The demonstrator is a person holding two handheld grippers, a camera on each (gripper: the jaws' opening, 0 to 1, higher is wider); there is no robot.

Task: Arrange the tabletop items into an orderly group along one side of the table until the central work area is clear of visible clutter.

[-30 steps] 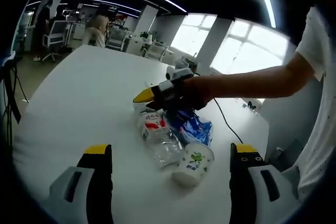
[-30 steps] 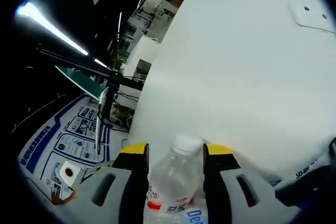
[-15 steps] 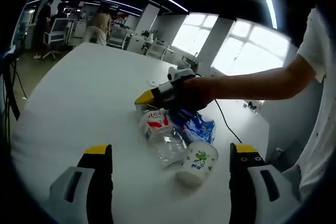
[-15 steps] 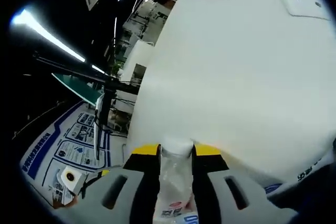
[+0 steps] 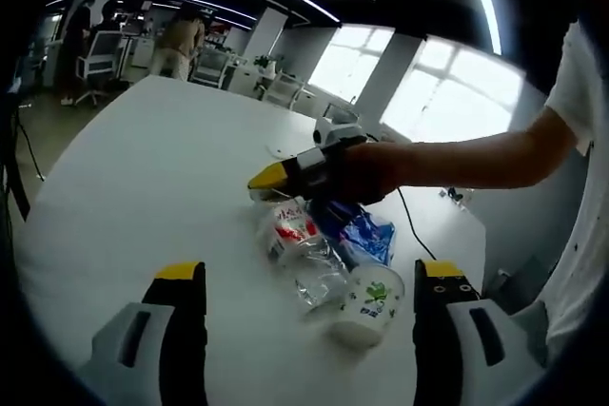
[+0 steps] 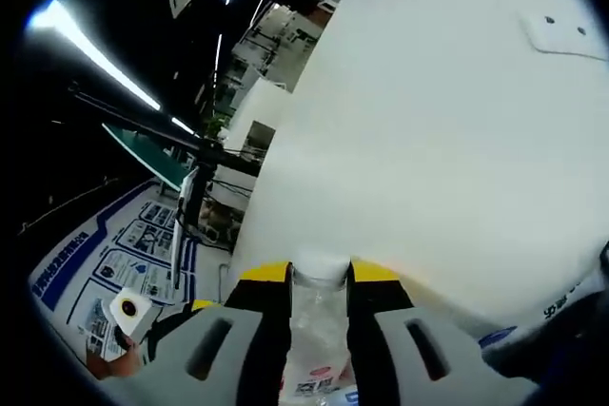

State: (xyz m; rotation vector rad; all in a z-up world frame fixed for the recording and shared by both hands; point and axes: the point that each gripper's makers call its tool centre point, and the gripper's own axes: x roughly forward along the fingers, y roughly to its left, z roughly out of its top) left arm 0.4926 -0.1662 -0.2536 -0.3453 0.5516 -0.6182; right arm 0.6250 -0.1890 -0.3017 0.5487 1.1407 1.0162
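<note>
- Right gripper: jaws were apart around the clear plastic water bottle with red-and-white label a second ago; now closed on its neck below the white cap.
- Judgement: bottle secured, ready to drag to one side.
- Left gripper: jaws wide, holding nothing, hovering short of the bottle.
- White paper cup with green print and blue crinkled wrapper lie touching the bottle, mid white tabletop.
- Room: open office, ceiling light strips, bright windows.
</note>
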